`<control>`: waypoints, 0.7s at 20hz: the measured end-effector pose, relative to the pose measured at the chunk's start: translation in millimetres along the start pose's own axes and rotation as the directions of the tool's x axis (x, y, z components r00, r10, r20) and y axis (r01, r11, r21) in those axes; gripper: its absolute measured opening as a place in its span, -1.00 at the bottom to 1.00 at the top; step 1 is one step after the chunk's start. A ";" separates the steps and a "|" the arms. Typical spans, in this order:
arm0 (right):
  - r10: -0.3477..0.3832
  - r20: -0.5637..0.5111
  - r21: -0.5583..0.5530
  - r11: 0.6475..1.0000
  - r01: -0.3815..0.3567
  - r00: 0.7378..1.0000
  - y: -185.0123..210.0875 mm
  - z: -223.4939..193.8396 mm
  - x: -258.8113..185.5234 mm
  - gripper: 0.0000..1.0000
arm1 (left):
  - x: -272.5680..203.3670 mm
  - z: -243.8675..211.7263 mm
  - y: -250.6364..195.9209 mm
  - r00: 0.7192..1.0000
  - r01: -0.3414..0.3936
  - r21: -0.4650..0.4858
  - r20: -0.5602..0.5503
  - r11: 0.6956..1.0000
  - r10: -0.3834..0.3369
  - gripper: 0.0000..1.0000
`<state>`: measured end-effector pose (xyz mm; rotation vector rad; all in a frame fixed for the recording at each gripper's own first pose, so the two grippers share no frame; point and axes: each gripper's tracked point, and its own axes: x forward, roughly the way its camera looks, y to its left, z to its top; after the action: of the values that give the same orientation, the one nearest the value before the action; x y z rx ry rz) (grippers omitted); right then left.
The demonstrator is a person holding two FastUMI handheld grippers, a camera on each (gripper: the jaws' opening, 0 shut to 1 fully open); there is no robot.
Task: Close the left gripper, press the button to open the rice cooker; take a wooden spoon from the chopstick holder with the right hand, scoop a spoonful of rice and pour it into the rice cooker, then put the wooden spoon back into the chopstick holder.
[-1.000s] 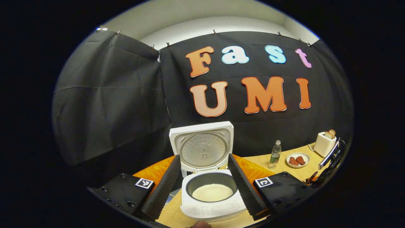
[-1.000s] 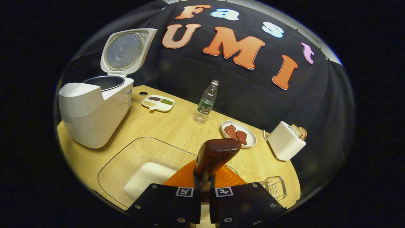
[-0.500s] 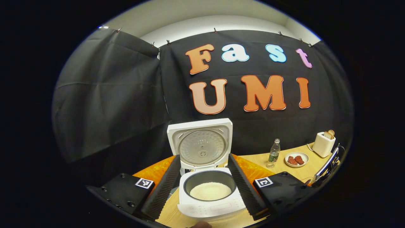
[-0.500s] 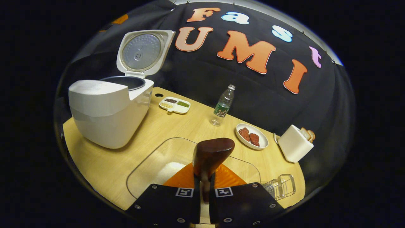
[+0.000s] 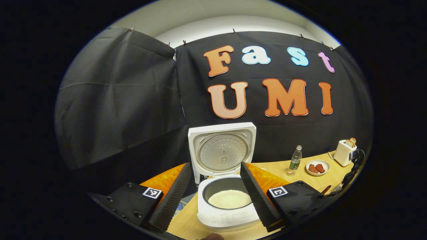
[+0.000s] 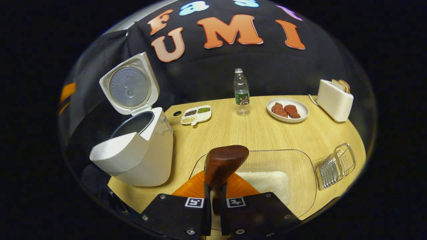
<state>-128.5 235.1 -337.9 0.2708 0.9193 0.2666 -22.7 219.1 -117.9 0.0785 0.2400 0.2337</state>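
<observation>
The white rice cooker stands with its lid raised, and white rice lies in its pot. My left gripper is open, its fingers either side of the cooker and short of it. My right gripper is shut on the handle of the dark wooden spoon, whose bowl points up and forward over the glass tray of rice. No rice shows on the spoon's visible side. The cooker stands to the left of the spoon. The wire chopstick holder sits at the right.
On the wooden table behind the tray stand a water bottle, a plate of meat, a white toaster with bread and a divided dish of grains.
The right gripper has swung with the spoon, so the tray and holder now lie to its right and the cooker low on its left. The left gripper shifted slightly and stays open.
</observation>
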 end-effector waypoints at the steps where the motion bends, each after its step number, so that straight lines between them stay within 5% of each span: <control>1: 0.012 -0.012 0.041 0.999 -0.011 1.000 -2.8 0.0 1.5 -0.79 | 1.2 1.7 0.4 1.000 0.001 0.000 -0.001 1.000 -0.001 1.00; 7: 0.103 -0.044 0.312 0.946 -0.085 0.994 -23.2 1.7 3.9 -0.79 | 5.6 4.9 -8.3 1.000 0.025 0.018 0.009 1.000 -0.025 1.00; 14: 0.144 -0.012 0.502 0.857 -0.119 0.989 -56.3 9.8 -9.6 -0.79 | 8.2 9.2 -25.2 0.999 0.042 0.019 0.005 0.999 -0.042 1.00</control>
<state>-119.9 178.2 -344.4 0.8159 1.0121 0.1552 -7.1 196.2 -113.5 0.0926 0.2387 0.1892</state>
